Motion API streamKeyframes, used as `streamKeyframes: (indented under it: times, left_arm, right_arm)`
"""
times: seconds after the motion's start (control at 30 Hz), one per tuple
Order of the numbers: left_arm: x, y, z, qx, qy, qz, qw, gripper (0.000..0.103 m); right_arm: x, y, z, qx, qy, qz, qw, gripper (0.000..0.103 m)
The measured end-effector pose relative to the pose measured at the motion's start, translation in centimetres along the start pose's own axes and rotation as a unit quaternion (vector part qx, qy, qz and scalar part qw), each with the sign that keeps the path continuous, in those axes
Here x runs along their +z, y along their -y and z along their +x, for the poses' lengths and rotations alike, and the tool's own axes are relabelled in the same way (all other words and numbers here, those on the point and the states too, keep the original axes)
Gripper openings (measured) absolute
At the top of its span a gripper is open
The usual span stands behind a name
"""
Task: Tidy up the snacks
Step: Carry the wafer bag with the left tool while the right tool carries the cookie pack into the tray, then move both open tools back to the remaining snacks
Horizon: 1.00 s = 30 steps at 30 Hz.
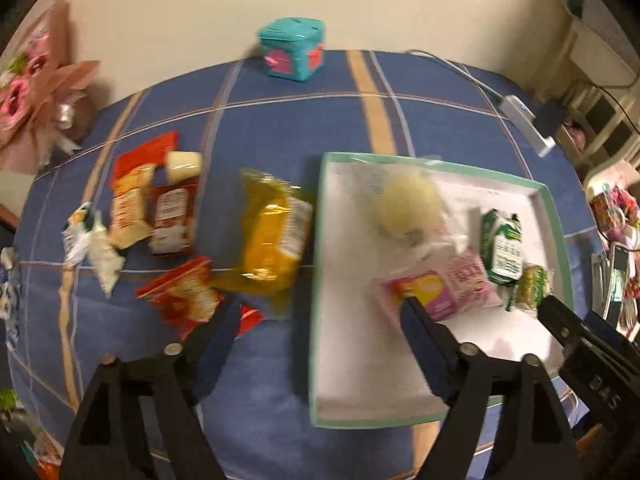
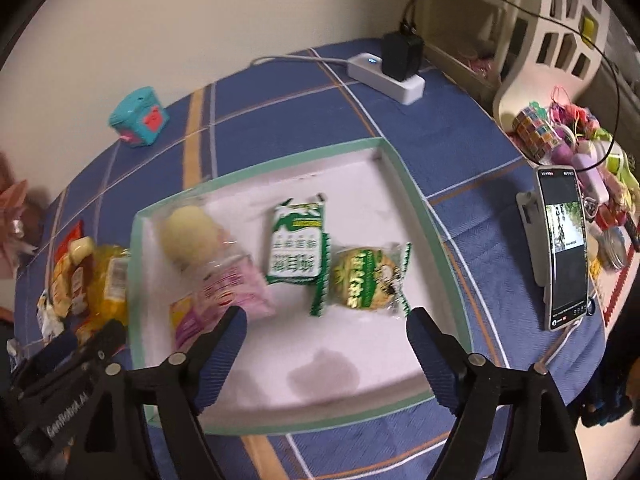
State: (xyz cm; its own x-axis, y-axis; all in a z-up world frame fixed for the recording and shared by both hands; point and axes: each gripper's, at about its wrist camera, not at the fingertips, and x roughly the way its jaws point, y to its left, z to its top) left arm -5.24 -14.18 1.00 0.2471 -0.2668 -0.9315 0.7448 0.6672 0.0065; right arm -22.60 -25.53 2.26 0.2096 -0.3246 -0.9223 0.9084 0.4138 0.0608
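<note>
- Tray (image 2: 404,184), white-floored with a green rim, is seen on the blue plaid table (image 2: 460,136); four snacks lie inside it: a green-and-white packet (image 2: 297,246), a round green-wrapped cake (image 2: 366,280) touching it, a pink packet (image 2: 232,292) and a pale yellow bun in clear wrap (image 2: 192,232), the last two blurred.
- Left hand-held gripper (image 1: 316,314) is held wide open and empty, one finger over the tray's left part, the other over the table beside a red packet (image 1: 180,292).
- Right hand-held gripper (image 2: 324,326) is likewise spread wide and empty, above the tray's near half.
- Unsorted snacks are left on the table outside the tray: a yellow bag (image 1: 276,236) just beside the rim, a ketchup sachet (image 1: 172,220), an orange packet (image 1: 130,208) and a white wrapper (image 1: 94,240).
- Risk, judged: the loose snacks are crowded and touching, so two may be pinched at once, or a neighbour dragged along.
- Risk, judged: the light tray may be shoved if its rim is clipped by a lowered finger.
- Risk, judged: a slippery wrapper may slide from the pads.
</note>
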Motion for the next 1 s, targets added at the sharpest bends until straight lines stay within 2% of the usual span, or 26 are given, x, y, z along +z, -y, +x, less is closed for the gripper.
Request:
streamKeyframes:
  times: [0.3, 0.33, 0.37, 0.4, 0.43, 0.53, 0.73, 0.87, 1.0]
  left_arm:
    - [-0.8, -3.4, -1.6, 0.013, 0.016, -0.024, 0.9995, 0.088]
    - [-0.8, -3.8, -1.6, 0.012, 0.017, -0.027, 0.9994, 0.089]
    - [-0.9, -4.1, -1.6, 0.013, 0.017, -0.029, 0.9994, 0.096]
    - [-0.9, -4.6, -1.5, 0.015, 0.018, -0.033, 0.9992, 0.102]
    - [-0.9, -5.2, -1.4, 0.020, 0.020, -0.037, 0.9989, 0.103]
    - [-0.9, -7.0, -0.7, 0.034, 0.015, -0.051, 0.9980, 0.103]
    - [-1.0, -10.9, 0.4, 0.032, 0.001, -0.087, 0.9957, 0.103]
    - [-1.1, -13.0, 1.0, 0.034, -0.013, -0.100, 0.9944, 0.103]
    - [-1.5, -16.5, 1.5, 0.048, -0.026, -0.132, 0.9897, 0.103]
  right_arm:
    - [-1.0, -1.8, -1.4, 0.010, 0.010, -0.022, 1.000, 0.086]
    - [-1.1, -1.9, -1.2, 0.012, 0.008, -0.023, 1.000, 0.087]
    - [-1.1, -2.1, -1.0, 0.013, 0.004, -0.025, 1.000, 0.088]
    - [-1.1, -2.4, -0.7, 0.012, -0.001, -0.027, 1.000, 0.095]
    - [-1.2, -2.6, -0.5, 0.012, -0.005, -0.027, 1.000, 0.103]
    - [-1.6, -3.7, -0.1, 0.014, -0.015, -0.033, 0.999, 0.103]
    - [-2.2, -6.4, 0.8, 0.007, -0.031, -0.052, 0.998, 0.103]
    - [-2.9, -8.9, 1.6, 0.023, -0.046, -0.072, 0.996, 0.103]
    - [-3.7, -12.1, 2.1, 0.036, -0.053, -0.095, 0.993, 0.103]
